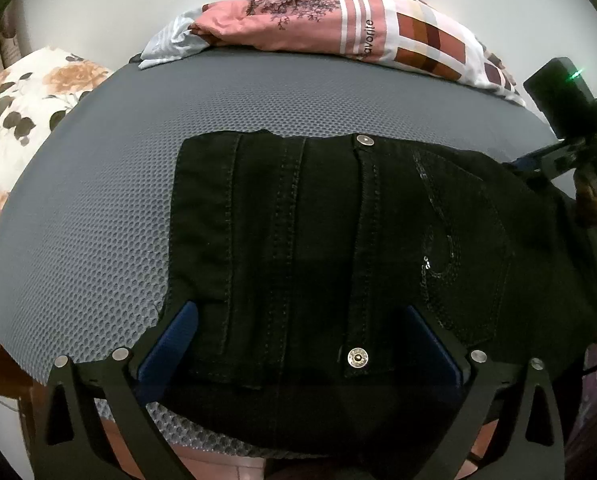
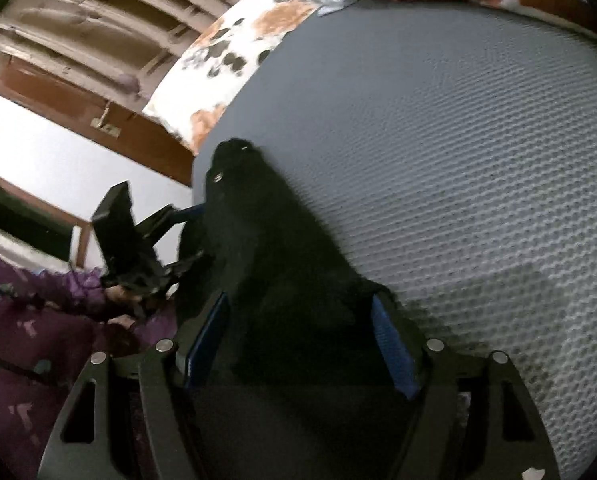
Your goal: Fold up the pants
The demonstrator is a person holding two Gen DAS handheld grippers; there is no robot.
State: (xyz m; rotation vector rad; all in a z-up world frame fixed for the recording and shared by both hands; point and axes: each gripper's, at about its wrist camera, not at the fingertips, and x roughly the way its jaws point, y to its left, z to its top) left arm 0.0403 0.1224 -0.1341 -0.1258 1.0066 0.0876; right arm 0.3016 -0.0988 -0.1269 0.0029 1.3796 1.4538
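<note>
The left gripper (image 1: 298,328) reaches low over the near edge of a grey honeycomb-mesh mattress (image 1: 110,200), its two black linkage arms spread wide and its blue pads (image 1: 170,344) standing well apart, one at each side of the folded cloth; nothing is pinched between them. Between and beyond those pads lie the black denim pants (image 1: 318,232), folded into a rough rectangle near the front edge of the mattress, with lines of tonal stitching running away from the camera, a sequinned curl on the pocket area (image 1: 438,248), one metal snap button (image 1: 357,358) at the near end and another (image 1: 364,141) at the far end. The right gripper (image 2: 302,340) comes in from the pants' right side, tilted, its blue ribbed pads also apart and straddling a raised, dark ridge of the pants (image 2: 282,264); whether the pads touch the fabric cannot be told, as the cloth is blurred and nearly featureless there. In the right wrist view the left gripper (image 2: 186,240) shows beside the pants, held by a hand (image 2: 124,296) emerging from a purple patterned sleeve (image 2: 30,320). At the back of the mattress sits a crumpled pink and white bedsheet (image 1: 338,20) printed with blocks and a branch motif, and to the left a white pillow with orange flowers (image 1: 22,104).
</note>
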